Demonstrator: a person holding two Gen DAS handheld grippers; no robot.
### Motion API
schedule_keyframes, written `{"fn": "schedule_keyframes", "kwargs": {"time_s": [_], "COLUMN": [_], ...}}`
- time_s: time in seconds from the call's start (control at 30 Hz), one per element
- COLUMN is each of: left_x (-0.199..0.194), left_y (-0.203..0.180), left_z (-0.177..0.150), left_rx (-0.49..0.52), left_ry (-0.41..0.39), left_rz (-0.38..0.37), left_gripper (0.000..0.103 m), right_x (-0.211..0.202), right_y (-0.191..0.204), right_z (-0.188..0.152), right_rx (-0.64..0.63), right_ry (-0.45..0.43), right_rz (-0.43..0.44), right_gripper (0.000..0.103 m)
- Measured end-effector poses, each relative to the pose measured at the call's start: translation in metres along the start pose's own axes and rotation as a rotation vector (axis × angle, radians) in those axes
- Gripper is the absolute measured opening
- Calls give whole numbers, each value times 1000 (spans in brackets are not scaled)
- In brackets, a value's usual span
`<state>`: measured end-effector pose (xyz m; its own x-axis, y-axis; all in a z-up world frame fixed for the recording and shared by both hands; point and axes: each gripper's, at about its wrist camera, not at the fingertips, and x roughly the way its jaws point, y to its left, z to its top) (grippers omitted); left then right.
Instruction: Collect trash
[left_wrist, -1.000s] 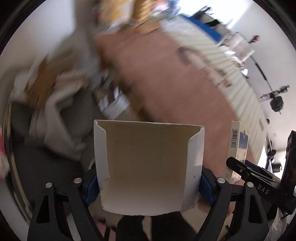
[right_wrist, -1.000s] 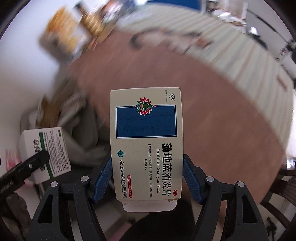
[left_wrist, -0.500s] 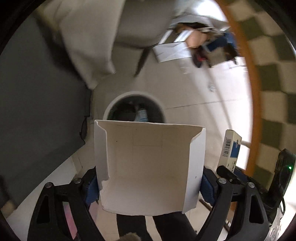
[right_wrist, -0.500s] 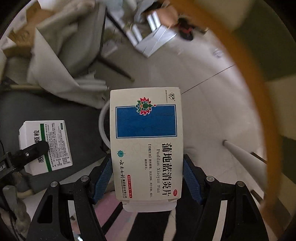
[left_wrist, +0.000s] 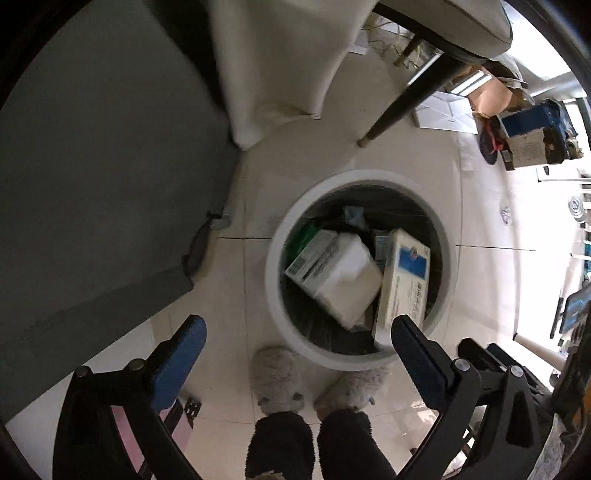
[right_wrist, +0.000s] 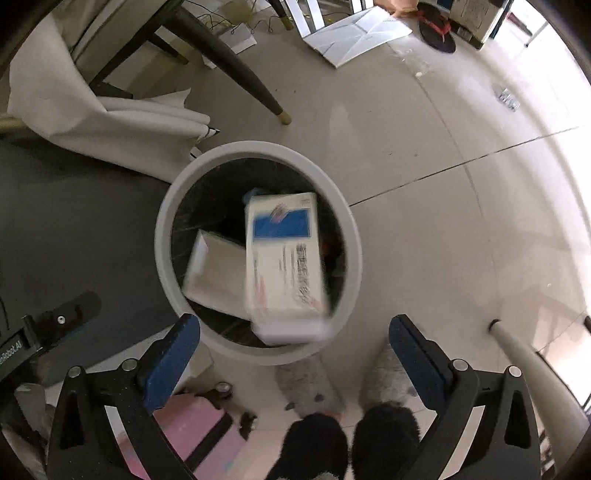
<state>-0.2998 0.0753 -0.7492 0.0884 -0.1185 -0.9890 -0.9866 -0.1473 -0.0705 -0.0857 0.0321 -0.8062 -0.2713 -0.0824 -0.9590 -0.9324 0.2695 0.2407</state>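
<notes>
Right wrist view shows the blue-and-white medicine box (right_wrist: 286, 258) blurred over the round waste bin (right_wrist: 164, 236), with the plain white carton (right_wrist: 216, 278) beside it inside. Both the right gripper (right_wrist: 293, 345) and the left gripper (left_wrist: 297, 341) are opening with nothing between their jaws. These cartons look light, thin-walled and easily crushed — best pinched across the flat broad faces, gently. Fuzzy slippers (left_wrist: 277, 380) stand just beside the bin.
</notes>
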Motion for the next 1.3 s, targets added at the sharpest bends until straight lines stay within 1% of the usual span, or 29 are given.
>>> {"fn": "schedule_keyframes", "kwargs": {"time_s": [0.03, 0.17, 0.3, 0.43, 0.47, 0.6, 0.7, 0.77, 0.8, 0.83, 0.87, 0.97, 1.07, 1.17, 1.27, 1.3], "left_x": [-4, -29, -67, -119, -129, -195, -249, -284, -309, -323, -345, -397, -437, -477, -510, -522], "left_y": [2, 3, -2, -12, -15, -23, -30, -35, -37, -40, -43, -49, -54, -57, -62, -64], "left_z": [-3, -15, -29, -48, -51, -71, -91, -105, -114, -120, -128, -150, -167, -183, -196, -201], "left_rx": [-3, 9, 34, 64, 70, 99, 119, 132, 142, 146, 154, 174, 188, 212, 237, 242], "left_ry": [-2, -31, -67, -91, -94, -119, -132, -138, -144, -148, -157, -183, -197, -212, -238, -245], "left_rz": [7, 56, 80, 83, 85, 79, 57, 28, 12, 2, -17, -72, -139, -203, -242, -267], "left_gripper": [103, 103, 103, 103, 103, 103, 103, 103, 103, 103, 103, 103, 103, 103, 103, 103], "right_x": [-2, -30, -76, -127, -147, -219, -284, -329, -349, -365, -393, -449, -510, -557, -597, -609], "right_y": [2, 7, 16, 21, 25, 42, 56, 66, 70, 73, 77, 84, 89, 90, 93, 93], "right_z": [3, -1, -11, -21, -24, -40, -58, -71, -78, -84, -93, -116, -137, -155, -171, -176], "right_rx": [-6, -46, -94, -97, -102, -135, -161, -176, -182, -184, -187, -191, -195, -197, -215, -219], "right_ry": [-2, -24, -78, -114, -121, -140, -153, -160, -164, -166, -167, -180, -212, -238, -272, -279], "right_rz": [-6, -84, -176, -207, -201, -185, -158, -142, -125, -111, -96, -56, -10, 36, 68, 76], "right_gripper": [103, 103, 103, 103, 103, 103, 103, 103, 103, 103, 103, 103, 103, 103, 103, 103]}}
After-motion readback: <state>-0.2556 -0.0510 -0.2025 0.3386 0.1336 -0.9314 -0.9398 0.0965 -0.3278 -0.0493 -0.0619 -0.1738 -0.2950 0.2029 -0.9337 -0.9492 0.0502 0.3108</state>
